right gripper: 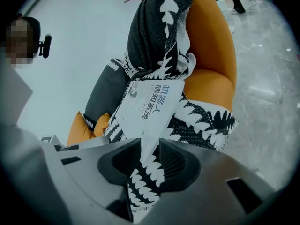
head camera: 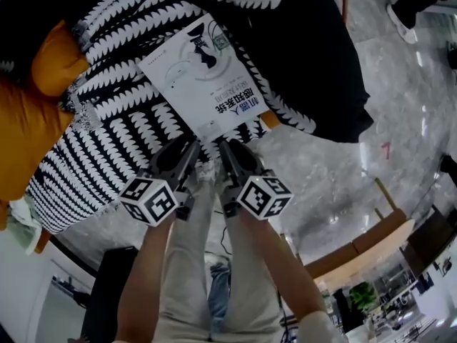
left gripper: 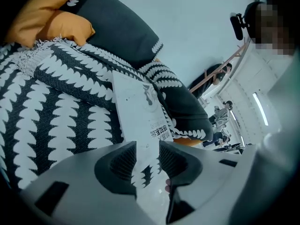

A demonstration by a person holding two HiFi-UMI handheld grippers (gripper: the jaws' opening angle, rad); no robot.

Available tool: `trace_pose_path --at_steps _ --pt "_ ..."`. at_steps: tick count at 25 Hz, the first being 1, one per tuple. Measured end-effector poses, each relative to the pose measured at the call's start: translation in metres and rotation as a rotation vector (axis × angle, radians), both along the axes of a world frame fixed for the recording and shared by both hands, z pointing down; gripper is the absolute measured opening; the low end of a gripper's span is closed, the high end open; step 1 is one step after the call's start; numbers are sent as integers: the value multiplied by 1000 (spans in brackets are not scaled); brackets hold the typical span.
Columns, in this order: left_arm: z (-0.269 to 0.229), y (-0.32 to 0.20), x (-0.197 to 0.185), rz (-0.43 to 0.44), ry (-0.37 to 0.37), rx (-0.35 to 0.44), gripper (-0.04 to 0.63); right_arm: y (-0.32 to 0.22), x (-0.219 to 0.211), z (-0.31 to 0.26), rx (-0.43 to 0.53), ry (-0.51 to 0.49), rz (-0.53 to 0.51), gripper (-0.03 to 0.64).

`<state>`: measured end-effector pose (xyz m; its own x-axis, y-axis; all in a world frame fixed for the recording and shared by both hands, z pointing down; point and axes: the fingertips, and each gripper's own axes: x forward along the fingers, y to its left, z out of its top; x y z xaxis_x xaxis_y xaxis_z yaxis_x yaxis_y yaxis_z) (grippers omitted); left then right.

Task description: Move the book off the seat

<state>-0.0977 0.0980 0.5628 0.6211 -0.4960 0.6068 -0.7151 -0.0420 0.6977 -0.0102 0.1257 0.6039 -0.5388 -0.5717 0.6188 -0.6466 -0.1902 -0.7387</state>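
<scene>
A white paperback book point(head camera: 203, 73) with printed lettering on its cover is lying flat on a black-and-white patterned knitted throw point(head camera: 121, 141), which is draped over the seat of an orange upholstered armchair point(head camera: 28, 134). The book is not yet being lifted.

The left gripper point(head camera: 191, 147) and the right gripper point(head camera: 226, 148) are being held side by side at the book's near edge. In the left gripper view the jaws of the left gripper point(left gripper: 147, 156) are being kept apart, with the book's point(left gripper: 138, 111) edge running into the gap and patterned fabric showing beside it. In the right gripper view the right gripper point(right gripper: 150, 156) is likewise being kept open, with a corner of the book point(right gripper: 145, 111) reaching between the jaws. No pad is seen pressing on the cover.

Several risks are being judged from here. The throw could be pinched along with the book, since fabric is lying right under both gaps, and then dragged off the seat. If only the cover is caught, the pages may be left to fan open and the hold lost. As both grips are being set on one edge, the far end could sag or slip out over the grey stone floor point(head camera: 343, 177).
</scene>
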Motion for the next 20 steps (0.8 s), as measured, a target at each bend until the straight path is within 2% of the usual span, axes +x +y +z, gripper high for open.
trace_pose_path --at_steps 9,15,20 --pt "11 -6 1 17 -3 -12 133 -18 -9 23 -46 -71 82 143" --pt "8 -3 -4 26 16 -18 133 -22 -11 23 -56 -93 162 144" --pt "9 5 -4 17 23 -33 133 -28 -5 14 -63 -171 213 144"
